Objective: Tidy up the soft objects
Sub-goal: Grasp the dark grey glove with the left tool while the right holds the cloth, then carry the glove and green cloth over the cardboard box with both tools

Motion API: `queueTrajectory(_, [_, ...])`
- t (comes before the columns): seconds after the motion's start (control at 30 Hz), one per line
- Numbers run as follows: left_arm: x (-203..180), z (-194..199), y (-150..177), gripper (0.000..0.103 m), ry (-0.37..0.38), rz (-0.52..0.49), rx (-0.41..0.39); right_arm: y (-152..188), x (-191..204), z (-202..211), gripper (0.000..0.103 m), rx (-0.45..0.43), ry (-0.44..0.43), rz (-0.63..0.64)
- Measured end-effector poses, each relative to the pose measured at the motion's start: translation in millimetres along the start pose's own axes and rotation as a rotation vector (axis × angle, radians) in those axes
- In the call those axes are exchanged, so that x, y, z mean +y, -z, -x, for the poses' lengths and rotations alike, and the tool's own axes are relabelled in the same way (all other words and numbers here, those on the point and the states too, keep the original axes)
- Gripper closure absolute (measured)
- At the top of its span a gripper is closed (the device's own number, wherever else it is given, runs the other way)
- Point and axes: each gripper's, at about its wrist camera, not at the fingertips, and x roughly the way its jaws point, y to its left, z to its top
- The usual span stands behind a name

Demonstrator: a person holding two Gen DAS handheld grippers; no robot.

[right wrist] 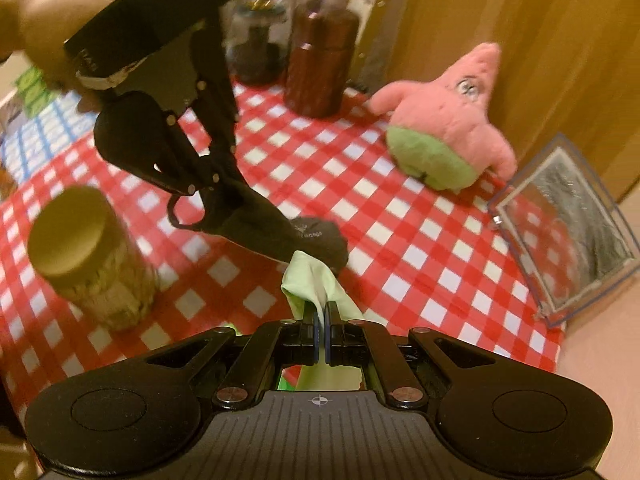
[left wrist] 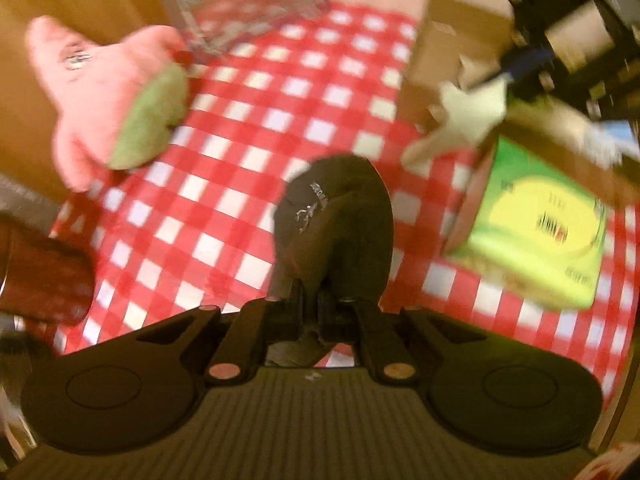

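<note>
- At the far left of the right wrist view, a jar with a gold lid (right wrist: 80, 256) stands close under your left tongs (right wrist: 224, 196). A swing of the hanging cloth could tip it, in my judgement.
- Your left tongs are pressed together on a dark sock (left wrist: 334, 224), which trails from them down to the checked surface (left wrist: 224, 184). The grip sits near one end, so a fast lift may let the sock slip out.
- White lettering on the sock is visible but too blurred to read.
- Your right tongs (right wrist: 321, 318) are pinching a pale green cloth (right wrist: 310, 280), which lies touching the dark sock. Lifting both together could tangle the two.
- The brown canister (right wrist: 320, 60) at the back shows no readable label.
- The pink star plush (right wrist: 448, 120) sits untouched on the surface, near the right.
- The clear box (right wrist: 568, 224) lies tilted at the right edge of the surface. A drop into it may push it off.
- In the left wrist view, the green packet (left wrist: 536, 232) bears a barcode; its text cannot be read.
</note>
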Motion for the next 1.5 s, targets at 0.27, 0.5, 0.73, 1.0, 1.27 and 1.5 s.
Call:
queueTrajectory(0.27, [-25, 52, -2, 0.099, -0.039, 0.160, -0.123, -1, 14, 49, 0.100, -0.089, 0.062, -0.112])
queueTrajectory(0.5, [-64, 103, 7, 0.099, -0.072, 0.263, -0.239, 11, 38, 103, 0.100, -0.151, 0.092, -0.166])
queueTrajectory(0.73, [-114, 137, 36, 0.099, -0.080, 0.369, -0.318, 41, 66, 145, 0.100, -0.216, 0.092, -0.263])
queueTrajectory(1.0, [-171, 159, 83, 0.099, -0.082, 0.532, -0.420, 86, 101, 172, 0.100, -0.279, 0.070, -0.374])
queueTrajectory(1.27, [-225, 164, 113, 0.099, -0.099, 0.659, -0.507, 120, 121, 191, 0.100, -0.361, 0.072, -0.511])
queueTrajectory(1.5, [-261, 163, 130, 0.099, -0.068, 0.760, -0.560, 146, 130, 200, 0.100, -0.362, 0.138, -0.560])
